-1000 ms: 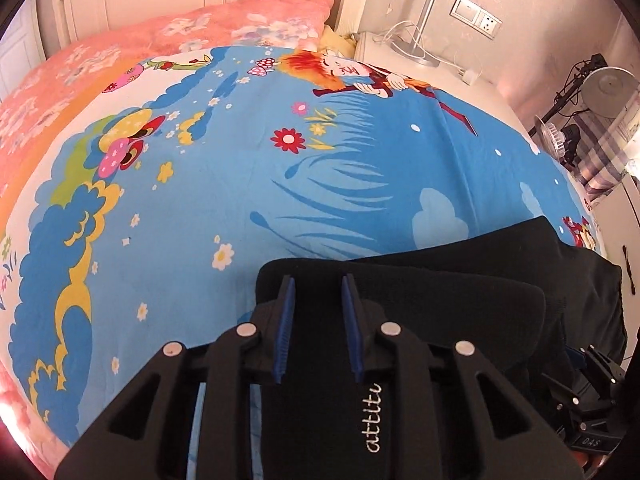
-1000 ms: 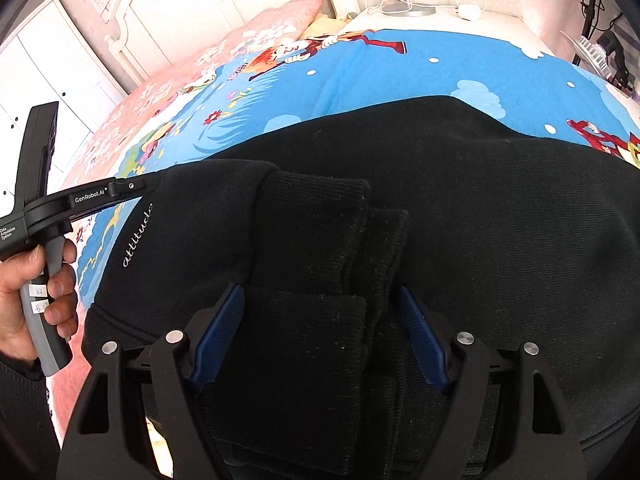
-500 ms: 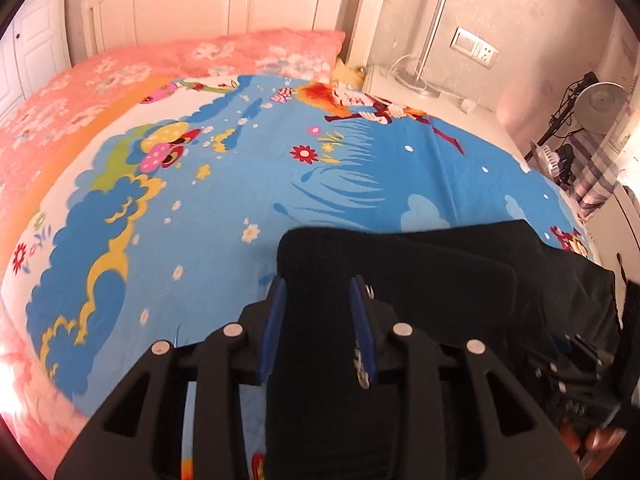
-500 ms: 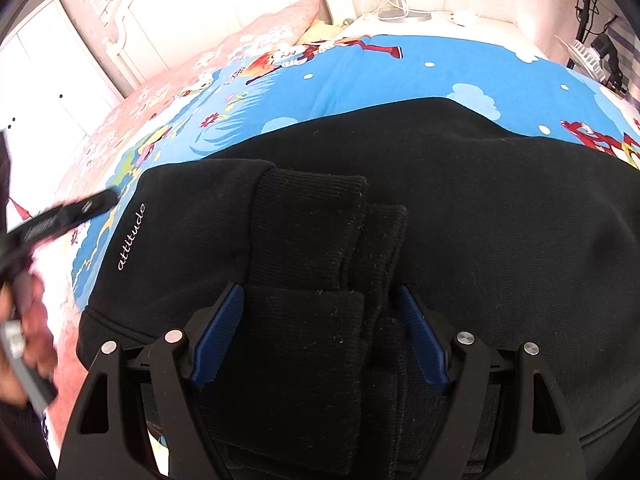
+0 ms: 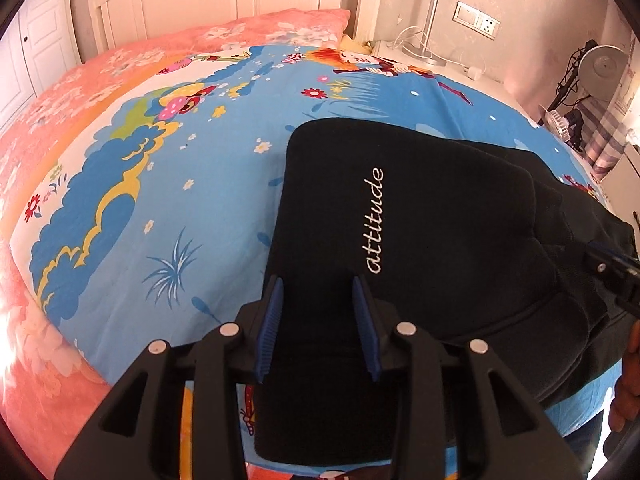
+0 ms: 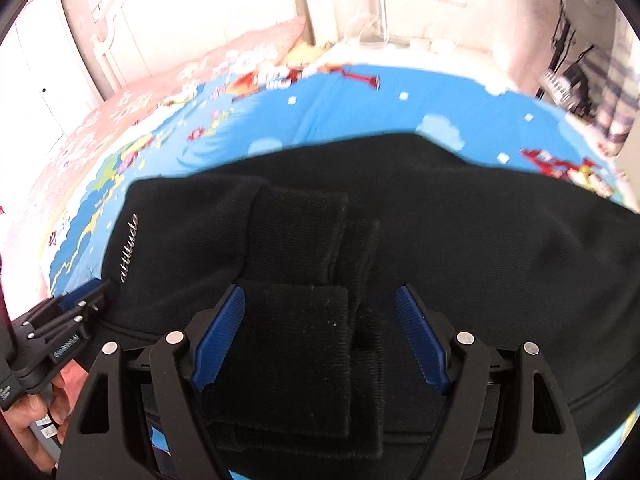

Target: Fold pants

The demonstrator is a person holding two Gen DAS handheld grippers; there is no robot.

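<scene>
While the folded black knit pants (image 5: 420,216) lie on the blue cartoon-printed bed sheet (image 5: 192,184), near the close edge of the bed, the left gripper (image 5: 318,312) hangs just above their near left end. Its jaws have just been opening; the blue ribbed pads (image 5: 272,320) stand apart on either side of a strip of the black cloth and do not press on it. In the right wrist view the right gripper (image 6: 320,332) hangs above the stacked ribbed cuffs (image 6: 296,236) of the pants, with its jaws wide apart and the pads clear of the fabric. A person's hand (image 6: 36,420) holds the handle of the left gripper at the near left edge of that view. The white embroidered word "attitude" (image 5: 376,220) runs along the top layer of the pants. Farther away, a pink flowered pillow (image 5: 248,36) lies at the head of the bed, and to the right of it a white bedside table (image 5: 432,64) carries the base of a lamp.
</scene>
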